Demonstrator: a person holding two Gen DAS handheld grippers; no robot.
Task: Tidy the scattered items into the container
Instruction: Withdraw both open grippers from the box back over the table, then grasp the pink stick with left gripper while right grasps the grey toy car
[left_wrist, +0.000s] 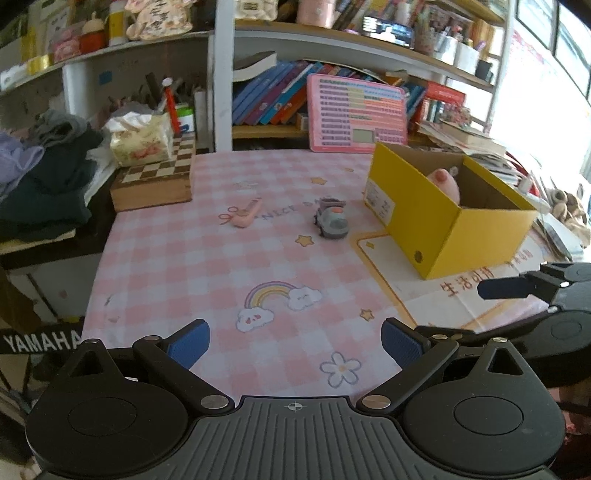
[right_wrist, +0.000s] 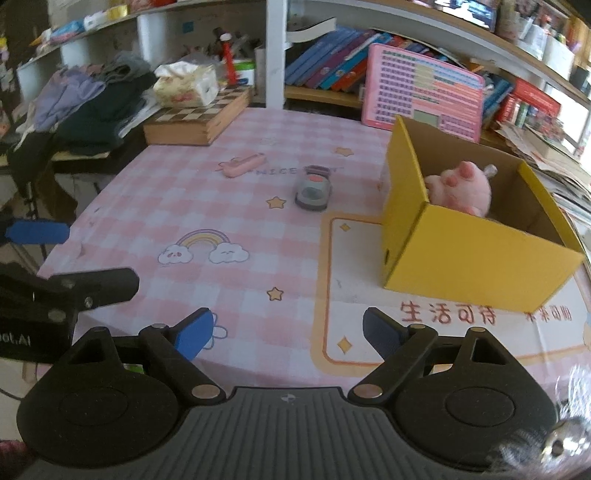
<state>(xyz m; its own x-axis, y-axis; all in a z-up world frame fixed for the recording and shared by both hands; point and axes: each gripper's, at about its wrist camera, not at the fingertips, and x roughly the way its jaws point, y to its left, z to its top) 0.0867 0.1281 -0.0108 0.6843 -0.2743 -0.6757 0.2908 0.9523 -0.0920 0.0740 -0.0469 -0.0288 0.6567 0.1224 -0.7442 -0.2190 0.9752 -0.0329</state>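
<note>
Two items left on counter (left_wrist: 184, 280): toy car (left_wrist: 331, 221), pink clip (left_wrist: 246, 216). Both grippers, left gripper (left_wrist: 295, 345) and right gripper (right_wrist: 286, 334), released, empty. Car to be approached squarely, clamped across its sides, lifted into yellow box (left_wrist: 443, 236).

The surface (right_wrist: 155, 206) wears pink-and-white checks with rainbows, clouds and yellow stars. The box (right_wrist: 480, 266) is yellow outside, brown inside, holding a pink plush (right_wrist: 461, 188). The toy car (right_wrist: 313, 192) is grey with an orange spot. The chessboard (left_wrist: 162, 166) shows brown-and-cream squares.
</note>
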